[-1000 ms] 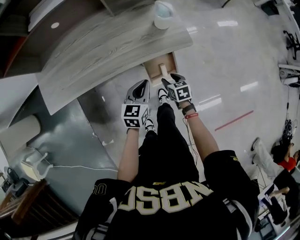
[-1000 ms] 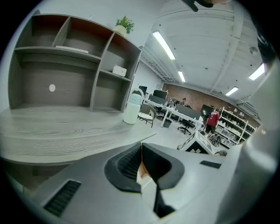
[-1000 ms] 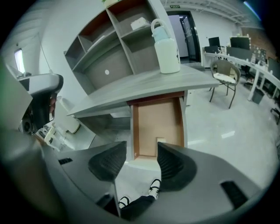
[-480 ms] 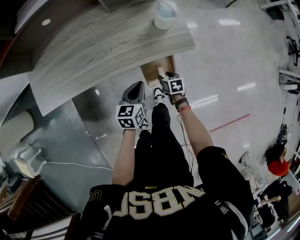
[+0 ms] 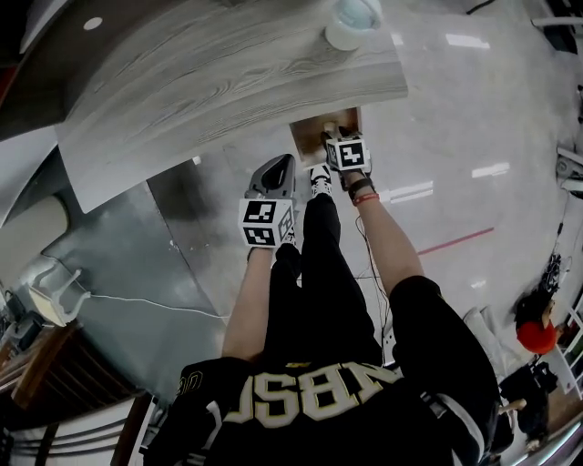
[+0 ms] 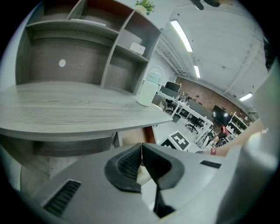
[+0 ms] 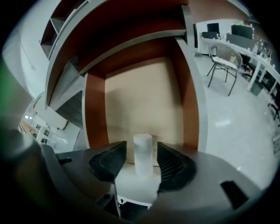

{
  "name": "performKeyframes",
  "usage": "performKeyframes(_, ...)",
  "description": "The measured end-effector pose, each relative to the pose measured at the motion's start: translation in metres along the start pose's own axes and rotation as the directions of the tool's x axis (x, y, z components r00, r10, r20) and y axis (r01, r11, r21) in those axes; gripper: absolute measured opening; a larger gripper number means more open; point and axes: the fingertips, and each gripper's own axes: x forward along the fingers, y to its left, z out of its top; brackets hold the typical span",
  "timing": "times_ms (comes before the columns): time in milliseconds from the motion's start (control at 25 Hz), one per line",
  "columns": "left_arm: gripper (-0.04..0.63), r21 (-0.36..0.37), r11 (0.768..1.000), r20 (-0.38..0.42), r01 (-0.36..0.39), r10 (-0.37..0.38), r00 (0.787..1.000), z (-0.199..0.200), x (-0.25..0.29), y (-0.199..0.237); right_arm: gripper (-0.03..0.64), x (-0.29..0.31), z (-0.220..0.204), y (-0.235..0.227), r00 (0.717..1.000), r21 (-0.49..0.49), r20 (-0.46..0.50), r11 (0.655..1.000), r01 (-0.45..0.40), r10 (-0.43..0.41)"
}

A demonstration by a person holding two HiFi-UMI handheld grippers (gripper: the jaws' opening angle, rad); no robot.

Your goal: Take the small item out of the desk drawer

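Note:
The desk drawer point(image 5: 314, 138) is pulled out from under the grey wood-grain desk top point(image 5: 209, 91); it has brown walls and a pale floor point(image 7: 144, 105). A small white cylinder point(image 7: 143, 154) stands upright on that floor near the front. My right gripper point(image 7: 141, 148) is open, one jaw on each side of the cylinder with a thin gap on both sides. In the head view the right gripper point(image 5: 333, 136) reaches into the drawer. My left gripper point(image 6: 141, 146) is shut with nothing in it and hangs left of the drawer, below the desk edge point(image 5: 279, 164).
A white lidded container point(image 5: 353, 20) stands on the desk's right end. An open shelf unit point(image 6: 87, 39) rises at the desk's back. The person's legs and shoes point(image 5: 319, 182) stand on the glossy floor before the drawer. A chair point(image 7: 223, 61) is off to the right.
My right gripper has moved forward into the open drawer and now straddles the white cylinder. The left gripper has stayed shut beside it.

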Motion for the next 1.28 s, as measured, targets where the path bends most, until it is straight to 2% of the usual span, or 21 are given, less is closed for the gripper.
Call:
performKeyframes(240, 0.015, 0.007, 1.000, -0.004, -0.005, 0.005, 1.000, -0.002, 0.007, 0.001, 0.216, 0.013, -0.001, -0.001, 1.000, -0.013, -0.027, 1.000, 0.006, -0.007)
performKeyframes(360, 0.015, 0.017, 1.000, -0.010, -0.010, 0.010, 1.000, -0.002, 0.007, 0.004, 0.144, 0.018, -0.006, -0.001, 0.998, -0.033, -0.059, 0.999, 0.005, -0.007)
performKeyframes(440, 0.015, 0.020, 1.000, -0.011, -0.009, 0.009, 1.000, -0.001, 0.006, 0.004, 0.141, 0.020, -0.006, 0.000, 0.998, -0.043, -0.068, 0.999, -0.001, -0.002)
performKeyframes(520, 0.015, 0.034, 0.999, -0.012, -0.005, 0.006, 1.000, -0.001, 0.004, 0.004, 0.140, 0.021, -0.004, 0.001, 0.998, -0.037, -0.063, 0.999, -0.012, 0.010)
performKeyframes(640, 0.015, 0.072, 0.997, -0.028, 0.003, -0.001, 1.000, -0.006, 0.002, 0.001, 0.140, 0.017, -0.005, 0.002, 0.998, 0.026, -0.042, 0.999, -0.040, 0.041)
performKeyframes(720, 0.015, 0.072, 0.997, -0.025, 0.001, 0.000, 1.000, -0.006, 0.000, 0.000, 0.140, 0.013, -0.005, 0.003, 0.998, 0.057, -0.028, 0.997, -0.052, 0.053)
performKeyframes(1000, 0.015, 0.079, 0.997, 0.024, 0.009, -0.011, 1.000, 0.015, -0.009, 0.002, 0.138, -0.012, -0.004, 0.014, 0.997, 0.080, -0.006, 0.994, -0.075, 0.076)
performKeyframes(1280, 0.015, 0.074, 0.997, 0.018, -0.003, 0.002, 1.000, 0.023, -0.037, 0.007, 0.138, -0.055, -0.006, 0.026, 0.997, 0.090, 0.041, 0.993, -0.073, 0.069)
